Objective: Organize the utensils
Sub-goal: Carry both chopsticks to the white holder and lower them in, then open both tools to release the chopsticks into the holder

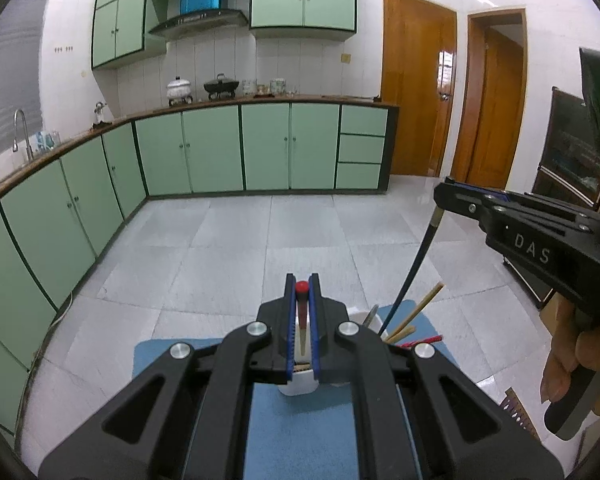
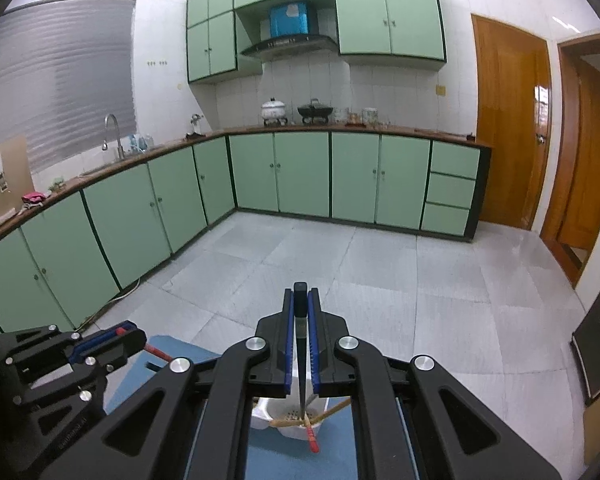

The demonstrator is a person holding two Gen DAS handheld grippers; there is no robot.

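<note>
Jaws of the left gripper (image 1: 302,294) are clenched on a red-tipped wooden chopstick (image 1: 301,312), held over a white plastic utensil holder (image 1: 298,384). A slim black chopstick (image 2: 300,344) is clamped in the right gripper (image 2: 300,300), its tip lowered into the same holder, where pale bamboo chopsticks (image 1: 418,312) are seen leaning. The holder is set on a blue mat (image 1: 300,432).

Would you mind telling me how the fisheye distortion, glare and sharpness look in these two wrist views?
Left wrist view: strong barrel distortion bows the counter; ceiling light glares on the door; the left gripper and its red-tipped chopstick are sharp. Right wrist view: same bowing and dark corners; the floor reflects softly; the right gripper with its black chopstick is crisp.
</note>
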